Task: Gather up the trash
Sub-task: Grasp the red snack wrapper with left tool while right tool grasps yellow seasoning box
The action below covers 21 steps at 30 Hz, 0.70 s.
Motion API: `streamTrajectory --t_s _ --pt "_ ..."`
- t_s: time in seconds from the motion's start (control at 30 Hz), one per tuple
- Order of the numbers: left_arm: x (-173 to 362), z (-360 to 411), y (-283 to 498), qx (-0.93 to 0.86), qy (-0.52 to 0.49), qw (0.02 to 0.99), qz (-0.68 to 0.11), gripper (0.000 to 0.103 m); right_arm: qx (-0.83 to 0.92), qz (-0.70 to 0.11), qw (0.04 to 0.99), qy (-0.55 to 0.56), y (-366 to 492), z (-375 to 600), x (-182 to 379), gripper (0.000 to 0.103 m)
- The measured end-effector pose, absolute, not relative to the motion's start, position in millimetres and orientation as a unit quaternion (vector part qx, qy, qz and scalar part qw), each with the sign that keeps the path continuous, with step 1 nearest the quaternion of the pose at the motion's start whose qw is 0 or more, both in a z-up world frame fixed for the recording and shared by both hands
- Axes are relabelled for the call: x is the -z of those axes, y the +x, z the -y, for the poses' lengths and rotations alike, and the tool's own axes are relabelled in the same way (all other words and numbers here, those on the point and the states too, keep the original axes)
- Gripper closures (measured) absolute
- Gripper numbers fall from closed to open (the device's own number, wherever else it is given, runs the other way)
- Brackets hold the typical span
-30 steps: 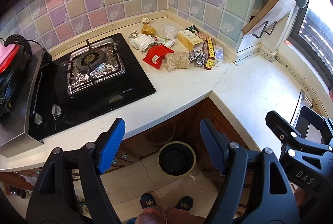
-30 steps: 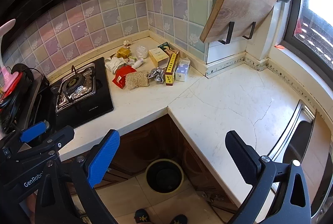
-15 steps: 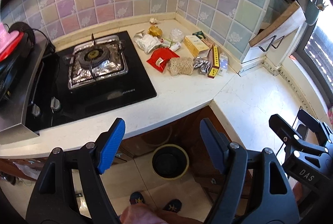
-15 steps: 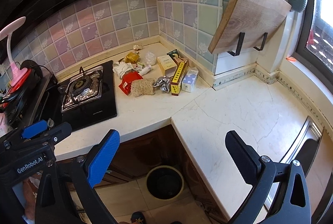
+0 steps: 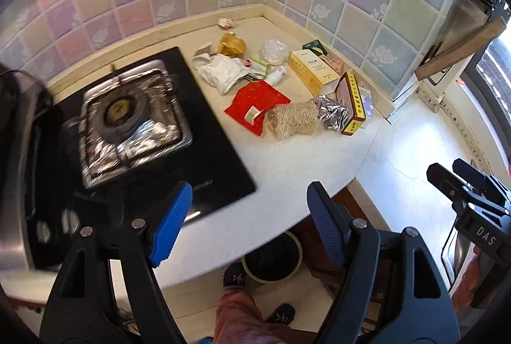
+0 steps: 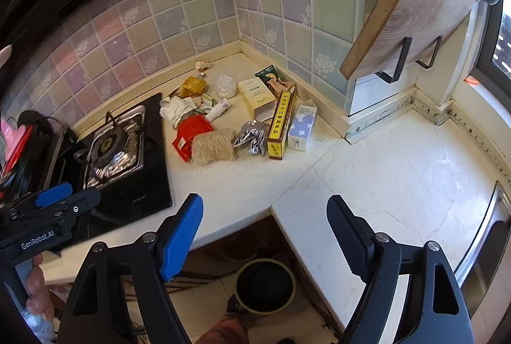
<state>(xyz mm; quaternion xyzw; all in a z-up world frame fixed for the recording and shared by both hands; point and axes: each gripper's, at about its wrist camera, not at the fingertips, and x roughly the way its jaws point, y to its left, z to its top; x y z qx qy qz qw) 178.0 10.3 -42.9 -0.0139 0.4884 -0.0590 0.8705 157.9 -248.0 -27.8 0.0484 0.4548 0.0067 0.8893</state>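
A pile of trash lies in the counter's back corner: a red packet (image 5: 255, 103) (image 6: 188, 133), a tan scrub pad (image 5: 293, 120) (image 6: 214, 147), crumpled foil (image 5: 332, 112) (image 6: 252, 138), white wrapper (image 5: 223, 72), a cream box (image 5: 313, 71) (image 6: 257, 96), a long red-yellow box (image 5: 353, 103) (image 6: 279, 123) and a blue-white carton (image 6: 303, 126). A round bin (image 5: 273, 259) (image 6: 265, 285) stands on the floor below the counter edge. My left gripper (image 5: 249, 210) and right gripper (image 6: 265, 222) are both open and empty, held near the counter's front edge, well short of the pile.
A black gas hob (image 5: 134, 126) (image 6: 118, 152) with foil-lined burner lies left of the pile. A wooden cutting board (image 6: 415, 2) hangs on the wall at right. A steel sink (image 6: 488, 241) is at the far right. Bare white counter (image 6: 383, 171) spreads right of the pile.
Both grippers have moved forward and closer to the counter; the trash pile looks larger in both views. Both stay open and empty.
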Motion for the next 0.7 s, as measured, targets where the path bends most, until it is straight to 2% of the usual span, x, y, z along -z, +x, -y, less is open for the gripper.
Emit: streamTrajectory --t_s 0.17,0.23,0.33,0.4,0.47,0.7 --pt "70.5 -10.0 267.3 0.108 0.009 0.853 -0.511 0.030 0.025 -0.466 0.882 0.061 231.8 246.7 49.9 0.025" --pt "82.4 -9.2 302.4 0.119 0.020 0.849 -0.515 0.031 0.038 -0.471 0.879 0.063 261.3 245.8 62.7 0.032" --pt "103.2 -6.6 351.0 0.138 0.027 0.835 -0.532 0.038 0.061 -0.484 0.870 0.072 308.9 247.8 86.4 0.038" --pt "118.7 -2.9 374.9 0.152 0.029 0.824 -0.546 0.040 0.077 -0.491 0.865 0.077 337.6 251.8 102.3 0.039" --pt "132.1 0.0 391.3 0.163 0.033 0.814 -0.557 0.040 0.090 -0.499 0.858 0.086 361.9 258.1 119.0 0.040" --pt "179.6 11.7 423.1 0.196 0.059 0.779 -0.593 0.040 0.111 -0.535 0.830 0.109 408.6 273.5 167.7 0.056"
